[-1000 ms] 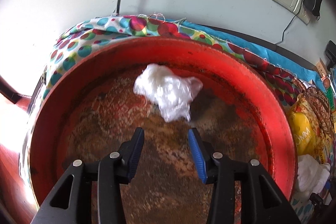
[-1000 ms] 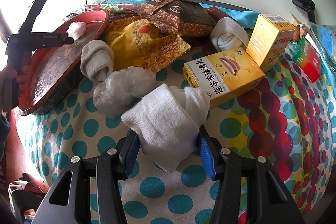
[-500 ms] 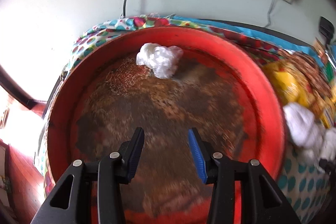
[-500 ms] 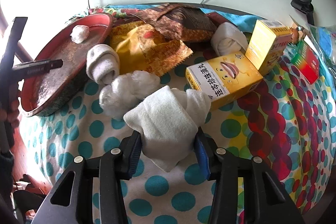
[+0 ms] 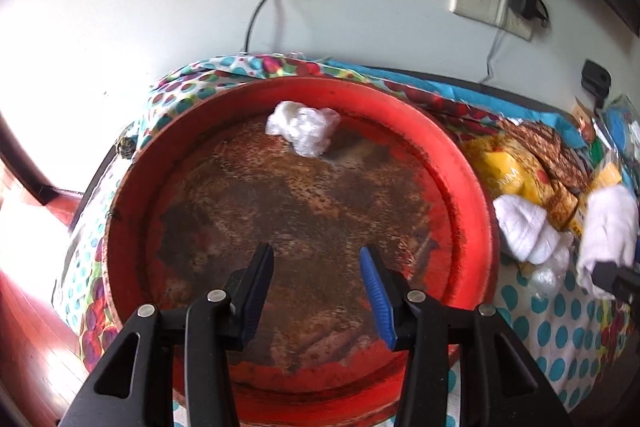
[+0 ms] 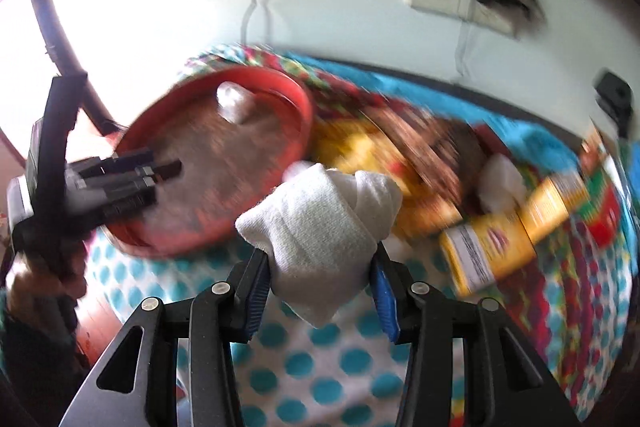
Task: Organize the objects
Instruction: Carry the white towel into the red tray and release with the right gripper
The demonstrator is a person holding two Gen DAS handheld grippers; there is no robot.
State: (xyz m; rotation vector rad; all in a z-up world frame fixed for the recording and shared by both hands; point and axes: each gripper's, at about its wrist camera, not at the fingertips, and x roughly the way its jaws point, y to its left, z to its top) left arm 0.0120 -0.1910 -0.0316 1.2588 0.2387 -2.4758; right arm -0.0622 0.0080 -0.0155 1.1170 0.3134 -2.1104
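Now clamped in the right gripper (image 6: 317,283): a rolled white sock (image 6: 320,239), squeezed between both blue pads after the jaws' closing in on it, held clear of the dotted tablecloth (image 6: 332,379), long axis running from 7 o'clock up to 1 o'clock. Beyond it, at roughly 10 o'clock from those jaws and near: the red tray (image 6: 224,167), worn brown across its floor, with one crumpled white plastic wad (image 6: 234,103) against the far rim. Closer to that tray, though empty-handed: the left gripper (image 5: 317,291), jaws parted with nothing between them, poised over the tray's near edge, wad at 12 o'clock. Left behind at 2 to 3 o'clock from the sock: yellow boxes (image 6: 504,239), snack wrappers (image 6: 384,155) and another white roll (image 6: 500,179), blurred. Probable next move: carrying the sock up and leftward over the tray's rim.
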